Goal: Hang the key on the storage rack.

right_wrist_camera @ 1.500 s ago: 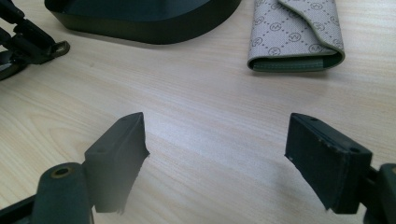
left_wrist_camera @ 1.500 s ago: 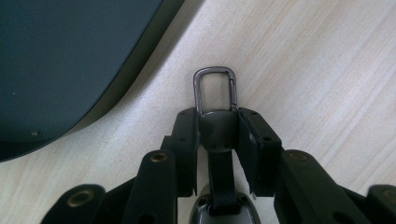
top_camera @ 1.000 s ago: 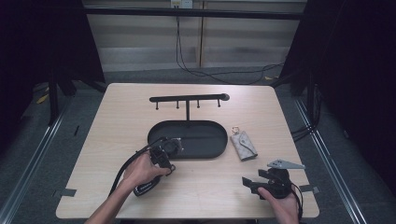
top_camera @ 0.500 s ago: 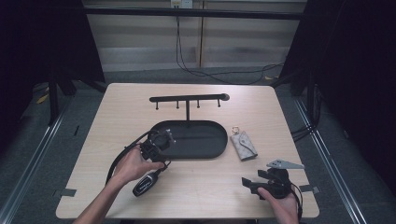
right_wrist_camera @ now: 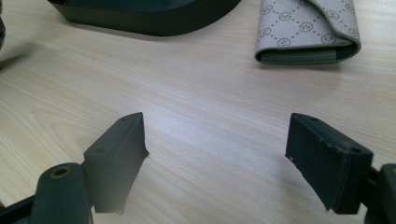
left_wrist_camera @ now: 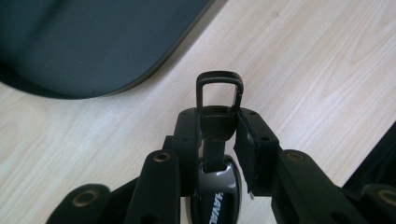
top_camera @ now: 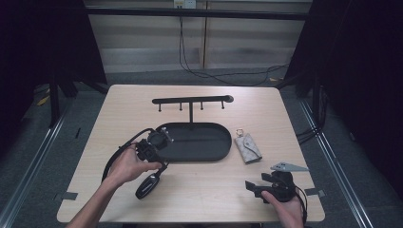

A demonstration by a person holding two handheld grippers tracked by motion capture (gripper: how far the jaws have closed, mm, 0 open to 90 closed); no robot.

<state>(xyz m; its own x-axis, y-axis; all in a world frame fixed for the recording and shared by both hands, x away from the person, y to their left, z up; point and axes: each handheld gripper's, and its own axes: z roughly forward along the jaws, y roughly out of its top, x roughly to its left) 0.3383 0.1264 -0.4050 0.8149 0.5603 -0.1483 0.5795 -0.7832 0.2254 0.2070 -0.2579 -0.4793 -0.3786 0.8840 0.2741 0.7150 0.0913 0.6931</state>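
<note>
Left gripper [left_wrist_camera: 218, 140] is clamped on a black car key fob [left_wrist_camera: 215, 189], jaws pressed on its narrow neck just under the rectangular key loop [left_wrist_camera: 219, 91]; the fob's glossy body runs off the bottom edge of the left gripper view and its lettering is cut off, unreadable. In the high view the fob [top_camera: 147, 185] hangs below the left gripper [top_camera: 153, 151], lifted over the table [top_camera: 204, 199] just beside the left end of the dark oval tray [top_camera: 199, 142]; whether its lower tip touches the wood cannot be told, and the left hand [top_camera: 127, 166] covers part of the gripper body. Tray shows as a dark curved rim [left_wrist_camera: 84, 51] at the top left of the left gripper view, cut by the frame. Right gripper [right_wrist_camera: 215, 149] has its jaws wide apart with bare table between them; it sits low at the near right edge [top_camera: 259, 187], the right hand [top_camera: 285, 204] partly cut off at the bottom of the high view. Ahead of it a beige patterned key pouch [right_wrist_camera: 308, 30] lies flat, its top cut off in the right gripper view; in the high view the pouch [top_camera: 248, 148] lies just right of the tray with a small ring at its far end, too small to detail. T-shaped hook rack [top_camera: 192, 102] stands at the tray's far side, its pegs tiny. Room around the table is dark, hard to read.
</note>
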